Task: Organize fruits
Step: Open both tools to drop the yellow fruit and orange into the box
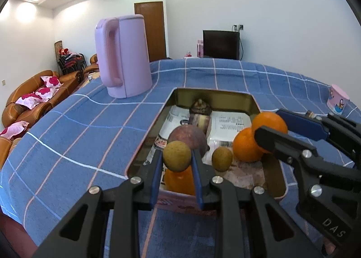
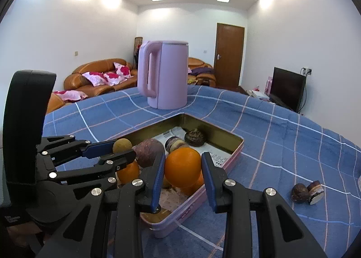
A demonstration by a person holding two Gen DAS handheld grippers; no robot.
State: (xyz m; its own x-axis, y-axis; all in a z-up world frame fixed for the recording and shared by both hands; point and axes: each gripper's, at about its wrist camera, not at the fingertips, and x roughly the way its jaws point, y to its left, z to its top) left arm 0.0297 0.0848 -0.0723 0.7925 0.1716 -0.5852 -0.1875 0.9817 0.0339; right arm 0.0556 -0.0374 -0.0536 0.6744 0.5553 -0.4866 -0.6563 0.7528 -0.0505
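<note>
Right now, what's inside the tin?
Inside the tin: printed paper lining, a purple fruit, two dark mangosteen pieces, a brown fruit, oranges. The grippers cover the near end.

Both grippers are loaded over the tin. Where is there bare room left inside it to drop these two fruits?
Free: the paper-lined floor along the tin's far right side, between the mangosteen shells and the right wall. Crowded: the near end, where the oranges, purple fruit and loose longan lie under the left gripper and right gripper.
</note>
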